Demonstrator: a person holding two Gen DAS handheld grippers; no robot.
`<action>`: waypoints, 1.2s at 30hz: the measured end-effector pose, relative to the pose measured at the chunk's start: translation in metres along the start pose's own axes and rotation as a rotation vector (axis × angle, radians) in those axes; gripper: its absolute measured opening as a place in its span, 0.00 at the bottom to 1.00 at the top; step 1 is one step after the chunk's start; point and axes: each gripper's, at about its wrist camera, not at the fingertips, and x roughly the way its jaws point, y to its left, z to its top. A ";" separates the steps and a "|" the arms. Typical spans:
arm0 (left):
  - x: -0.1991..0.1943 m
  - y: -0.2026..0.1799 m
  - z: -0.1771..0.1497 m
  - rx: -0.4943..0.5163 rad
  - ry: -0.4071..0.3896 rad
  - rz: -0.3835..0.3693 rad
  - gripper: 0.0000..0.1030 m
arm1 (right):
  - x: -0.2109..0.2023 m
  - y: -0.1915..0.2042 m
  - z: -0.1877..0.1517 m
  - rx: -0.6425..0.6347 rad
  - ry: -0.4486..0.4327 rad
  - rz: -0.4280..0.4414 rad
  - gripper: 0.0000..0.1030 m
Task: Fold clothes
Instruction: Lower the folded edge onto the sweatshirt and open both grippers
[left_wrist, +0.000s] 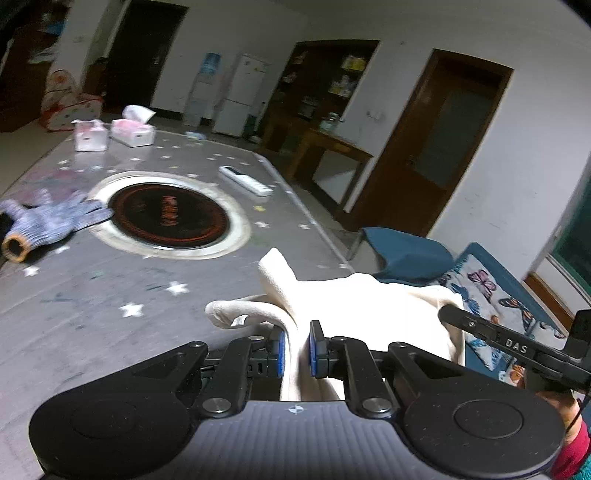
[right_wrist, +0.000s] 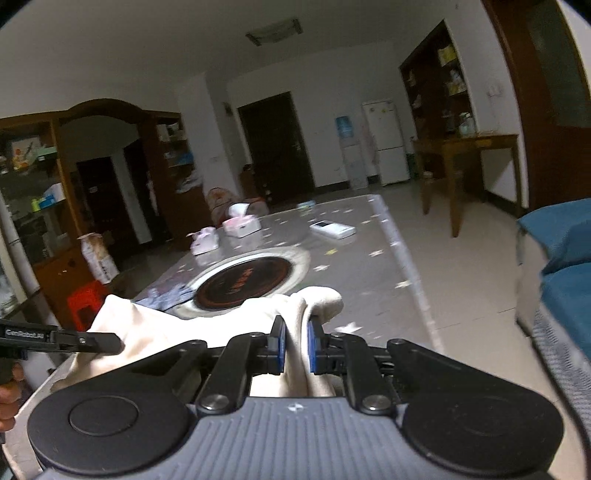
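While both tools pinch it, the cream garment (left_wrist: 354, 302) hangs bunched at the lower centre of each frame, over the near edge of the bench (left_wrist: 92, 295). We see the left tool (left_wrist: 295, 349) clenched on a gathered fold and the right tool (right_wrist: 294, 347) clenched on another. We judge the cloth light, soft and limp: it sags between the grips, so we would hold it at hems or corners and keep it taut. Only the left view shows the knit glove (left_wrist: 48, 221) at mid left, the small tag on the fabric and a butterfly cushion (left_wrist: 491, 291) at right. Only the right view shows a red stool (right_wrist: 86, 295) at lower left and the ceiling lamp.
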 end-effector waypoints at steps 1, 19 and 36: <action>0.004 -0.004 0.002 0.006 0.002 -0.008 0.13 | -0.002 -0.005 0.002 -0.002 -0.003 -0.014 0.10; 0.072 -0.011 -0.010 0.022 0.158 0.020 0.14 | 0.043 -0.059 -0.013 0.027 0.118 -0.138 0.11; 0.080 0.016 0.001 0.010 0.138 0.123 0.22 | 0.082 -0.056 -0.022 0.008 0.220 -0.092 0.21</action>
